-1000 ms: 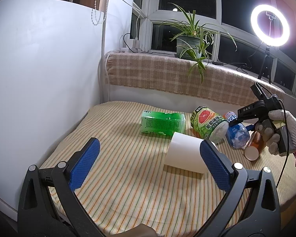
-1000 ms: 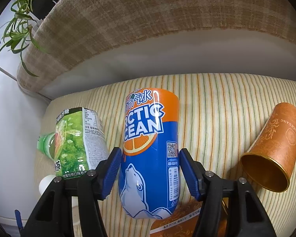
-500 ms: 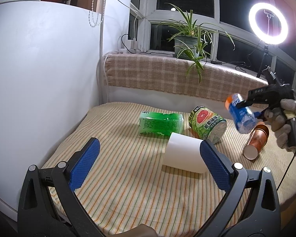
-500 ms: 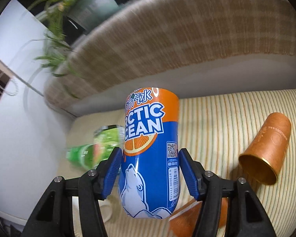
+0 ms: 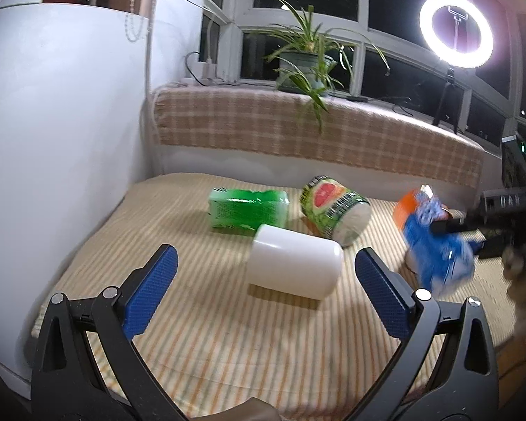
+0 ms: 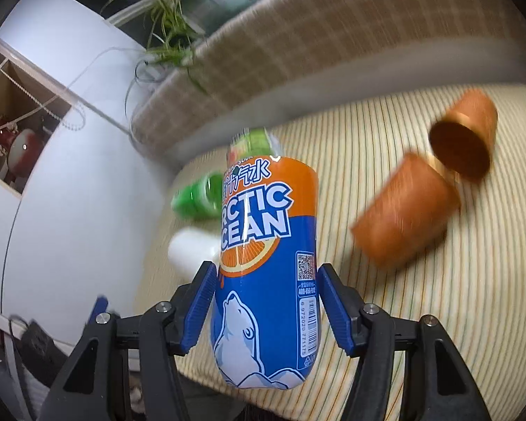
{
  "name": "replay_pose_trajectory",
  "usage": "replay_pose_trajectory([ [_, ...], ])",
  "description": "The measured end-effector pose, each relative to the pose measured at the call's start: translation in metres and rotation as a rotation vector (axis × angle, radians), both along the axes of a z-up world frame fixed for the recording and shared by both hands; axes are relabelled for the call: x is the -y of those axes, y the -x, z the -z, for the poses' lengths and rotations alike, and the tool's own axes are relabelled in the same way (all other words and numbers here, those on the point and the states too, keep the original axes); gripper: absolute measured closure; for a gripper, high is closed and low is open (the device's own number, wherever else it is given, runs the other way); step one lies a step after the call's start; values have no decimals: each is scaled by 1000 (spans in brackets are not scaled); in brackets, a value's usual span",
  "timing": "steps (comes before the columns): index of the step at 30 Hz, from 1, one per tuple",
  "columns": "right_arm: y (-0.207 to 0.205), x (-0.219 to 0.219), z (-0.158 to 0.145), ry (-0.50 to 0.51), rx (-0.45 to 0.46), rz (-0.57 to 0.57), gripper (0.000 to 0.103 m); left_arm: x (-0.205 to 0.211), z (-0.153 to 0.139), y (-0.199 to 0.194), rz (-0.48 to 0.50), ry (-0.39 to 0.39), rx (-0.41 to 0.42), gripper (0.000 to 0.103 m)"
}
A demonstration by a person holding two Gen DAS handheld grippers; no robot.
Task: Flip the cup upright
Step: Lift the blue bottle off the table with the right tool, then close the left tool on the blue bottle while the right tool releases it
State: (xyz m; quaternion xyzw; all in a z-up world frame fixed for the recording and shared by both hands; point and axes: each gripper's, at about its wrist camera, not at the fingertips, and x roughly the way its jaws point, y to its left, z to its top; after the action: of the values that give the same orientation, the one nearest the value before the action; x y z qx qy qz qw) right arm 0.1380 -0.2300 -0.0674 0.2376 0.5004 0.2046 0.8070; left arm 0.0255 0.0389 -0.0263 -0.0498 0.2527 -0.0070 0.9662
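None of the cups stands upright yet, so the task reads as barely under way. The right claw [image 6: 266, 310] is clamped on a blue and orange plastic cup printed with a polar bear [image 6: 268, 263], its blue pads pressed to either flank, and carries it clear of the striped yellow cloth-covered table [image 5: 200, 319]; in the left wrist view this cup [image 5: 435, 242] appears tilted and blurred, so I judge it to be mid-turn and not yet set down. The left claw [image 5: 268, 291] is spread wide and holds nothing, with a plain white cylindrical cup [image 5: 294, 261] lying on its side between and beyond its pads. Behind that lie a translucent green plastic cup [image 5: 247, 208] and a green cup printed with a grapefruit slice [image 5: 335, 214], both on their sides. The right wrist view adds two orange-brown paper cups: one [image 6: 406, 215] blurred and tipped over, the other [image 6: 464, 137] also on its side with its mouth towards the camera. What remains, as I judge it, is to stand the held cup on its base and release it, then deal with the five that lie toppled.
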Motion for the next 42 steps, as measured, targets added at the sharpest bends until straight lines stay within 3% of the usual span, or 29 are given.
replay_pose_trajectory([
  [8,16,-4,57,-77,-129,27,41,21,5,-3,75,19,-44,2],
  [13,28,0,66,-78,-152,41,40,29,8,-8,127,68,-94,2],
  [18,37,-6,58,-61,-138,43,38,31,10,-15,158,134,-151,7],
  [20,36,-7,58,-56,-128,33,33,32,10,-16,165,140,-156,7],
  [22,47,-3,50,-61,-105,21,21,37,8,-17,181,133,-163,7],
  [26,60,7,35,-57,-34,27,20,41,8,-23,236,188,-216,8],
  [30,79,24,19,-14,48,65,18,53,11,-36,319,269,-310,9],
  [32,89,34,13,2,74,96,17,61,13,-42,357,303,-362,17],
  [38,113,70,10,-26,85,187,17,88,30,-67,448,412,-554,29],
  [42,124,89,11,-38,80,239,17,99,39,-80,445,420,-605,29],
])
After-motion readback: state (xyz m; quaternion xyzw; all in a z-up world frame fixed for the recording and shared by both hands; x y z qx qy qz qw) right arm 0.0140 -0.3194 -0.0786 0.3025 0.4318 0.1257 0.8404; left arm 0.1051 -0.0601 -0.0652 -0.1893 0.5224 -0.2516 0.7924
